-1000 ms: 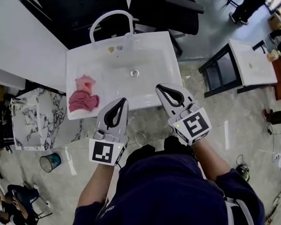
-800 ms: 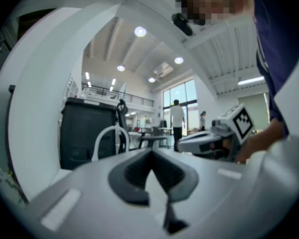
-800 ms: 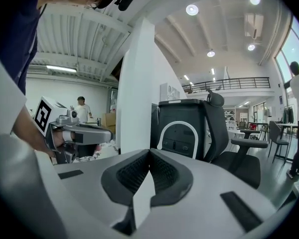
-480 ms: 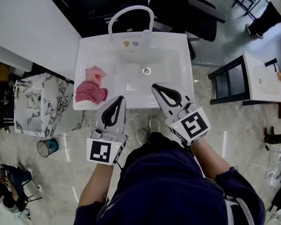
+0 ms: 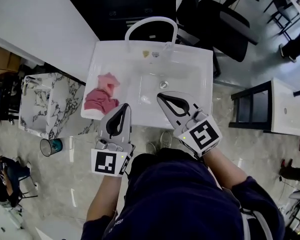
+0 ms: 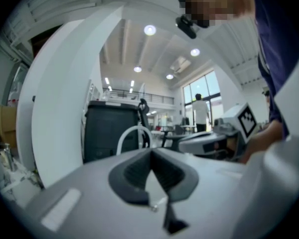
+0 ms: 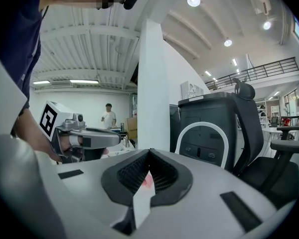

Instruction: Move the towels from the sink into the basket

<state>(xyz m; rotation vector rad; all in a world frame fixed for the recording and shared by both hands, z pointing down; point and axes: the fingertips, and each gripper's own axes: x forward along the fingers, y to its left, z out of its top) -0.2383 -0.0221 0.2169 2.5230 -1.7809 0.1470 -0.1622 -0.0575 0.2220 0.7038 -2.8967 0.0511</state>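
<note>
Two pink towels lie crumpled on the left side of the white sink. My left gripper is shut and empty, its tip at the sink's front edge, just right of the towels. Over the front of the basin my right gripper is also shut and empty. In the left gripper view the jaws meet at the tip. The right gripper view shows its jaws closed, with a bit of pink towel visible through the gap behind the tip.
A white arched faucet rises at the sink's back edge. A black office chair stands behind on the right. A marble-patterned cabinet and a teal bin are on the left, a white side table on the right.
Both grippers have moved forward toward the sink and swung a little left. The right tip now reaches over the basin and the left tip is closer to the towels.
</note>
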